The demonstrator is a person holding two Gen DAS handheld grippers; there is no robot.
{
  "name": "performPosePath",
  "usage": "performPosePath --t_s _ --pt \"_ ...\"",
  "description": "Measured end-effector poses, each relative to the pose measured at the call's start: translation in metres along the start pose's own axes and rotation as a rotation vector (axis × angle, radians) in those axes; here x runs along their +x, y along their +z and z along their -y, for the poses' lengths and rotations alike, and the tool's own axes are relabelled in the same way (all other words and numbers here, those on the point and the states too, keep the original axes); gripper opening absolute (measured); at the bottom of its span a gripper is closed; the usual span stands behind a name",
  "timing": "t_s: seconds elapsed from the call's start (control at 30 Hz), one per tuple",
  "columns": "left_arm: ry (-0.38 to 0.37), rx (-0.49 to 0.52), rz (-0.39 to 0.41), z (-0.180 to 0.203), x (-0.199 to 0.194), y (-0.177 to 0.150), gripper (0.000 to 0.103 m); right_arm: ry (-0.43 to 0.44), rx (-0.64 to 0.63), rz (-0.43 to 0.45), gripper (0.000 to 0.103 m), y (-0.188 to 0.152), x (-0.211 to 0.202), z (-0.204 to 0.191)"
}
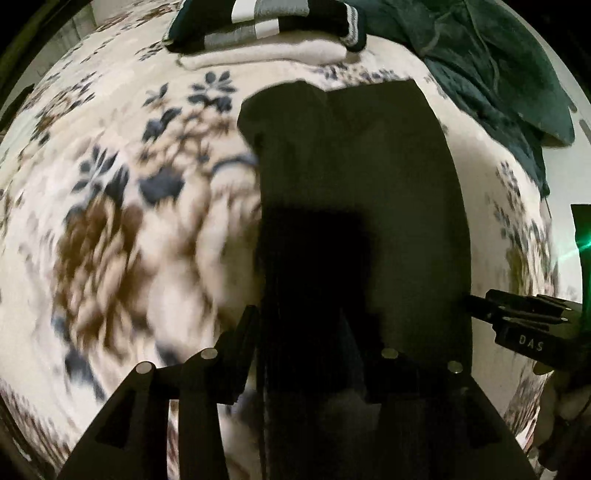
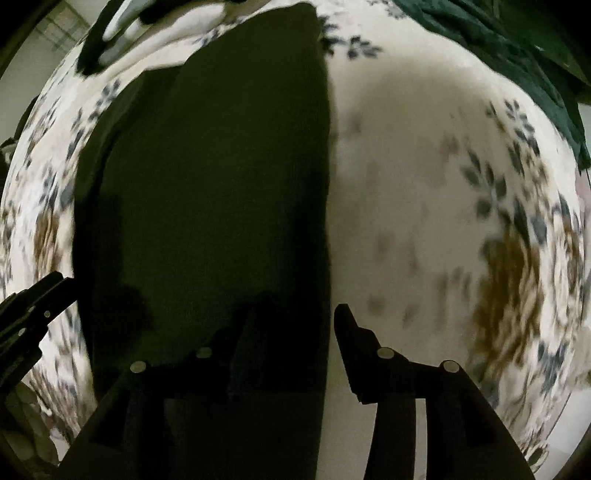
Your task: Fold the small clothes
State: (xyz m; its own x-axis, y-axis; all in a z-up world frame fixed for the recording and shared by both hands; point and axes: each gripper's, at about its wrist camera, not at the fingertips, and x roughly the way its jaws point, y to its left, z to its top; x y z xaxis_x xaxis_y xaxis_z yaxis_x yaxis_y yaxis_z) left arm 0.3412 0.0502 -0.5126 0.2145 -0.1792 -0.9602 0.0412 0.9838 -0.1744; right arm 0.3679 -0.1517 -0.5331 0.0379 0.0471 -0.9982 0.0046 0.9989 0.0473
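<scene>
A dark, almost black garment (image 1: 351,177) lies lengthways on a floral bedspread (image 1: 110,184). In the left wrist view my left gripper (image 1: 299,332) straddles the garment's near left edge, jaws apart with cloth between them. The right gripper (image 1: 517,321) shows at the garment's right edge. In the right wrist view the same garment (image 2: 207,184) fills the left half; my right gripper (image 2: 291,325) has its jaws apart over the garment's near right edge, the right finger (image 2: 351,339) on the bedspread (image 2: 424,166). The left gripper (image 2: 33,314) shows at the far left.
A stack of folded clothes, black with grey and white stripes over cream (image 1: 266,33), sits at the bed's far side. A rumpled dark green garment (image 1: 498,74) lies at the far right, also in the right wrist view (image 2: 517,44).
</scene>
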Motion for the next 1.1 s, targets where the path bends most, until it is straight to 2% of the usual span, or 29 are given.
performPosePath --t_s 0.07,0.2,0.3,0.4,0.47,0.6,0.67,0.7,0.73,0.8,0.93,1.03,1.1 --pt "0.007 -0.021 -0.021 0.002 -0.004 -0.027 0.041 -0.006 -0.020 -0.014 0.053 -0.024 -0.002 -0.008" --pt "0.031 -0.061 -0.041 0.005 -0.008 -0.070 0.041 -0.008 -0.054 -0.038 0.053 -0.092 0.005 -0.016" --pt "0.051 -0.082 -0.064 0.006 -0.002 -0.101 0.041 -0.009 -0.062 -0.050 0.053 -0.127 0.011 -0.024" --pt "0.084 -0.093 -0.106 0.002 0.016 -0.131 0.041 -0.021 -0.071 -0.068 0.053 -0.155 0.025 -0.030" --pt "0.084 -0.123 -0.123 -0.008 0.026 -0.147 0.047 -0.037 -0.080 -0.069 0.053 -0.170 0.036 -0.032" --pt "0.018 -0.214 -0.101 -0.024 0.010 -0.160 0.047 -0.066 -0.076 -0.049 0.053 -0.184 0.044 -0.027" --pt "-0.065 -0.258 -0.074 -0.032 -0.006 -0.168 0.050 0.000 -0.019 -0.080 0.055 -0.192 0.038 -0.018" --pt "-0.119 -0.286 -0.073 -0.037 -0.011 -0.175 0.057 0.030 0.000 -0.094 0.055 -0.196 0.035 -0.012" --pt "-0.151 -0.305 -0.074 -0.041 -0.014 -0.180 0.058 0.070 0.027 -0.104 0.056 -0.202 0.029 -0.003" --pt "-0.227 -0.346 -0.089 -0.050 -0.014 -0.197 0.059 0.151 0.056 -0.121 0.064 -0.219 0.021 0.011" --pt "-0.282 -0.361 -0.147 -0.055 0.000 -0.226 0.059 0.264 0.101 -0.183 0.064 -0.264 0.024 0.034" --pt "-0.319 -0.343 -0.183 -0.051 0.009 -0.240 0.059 0.319 0.122 -0.255 0.064 -0.307 0.051 0.043" --pt "-0.321 -0.309 -0.194 -0.044 0.014 -0.244 0.068 0.346 0.140 -0.283 0.065 -0.324 0.070 0.037"
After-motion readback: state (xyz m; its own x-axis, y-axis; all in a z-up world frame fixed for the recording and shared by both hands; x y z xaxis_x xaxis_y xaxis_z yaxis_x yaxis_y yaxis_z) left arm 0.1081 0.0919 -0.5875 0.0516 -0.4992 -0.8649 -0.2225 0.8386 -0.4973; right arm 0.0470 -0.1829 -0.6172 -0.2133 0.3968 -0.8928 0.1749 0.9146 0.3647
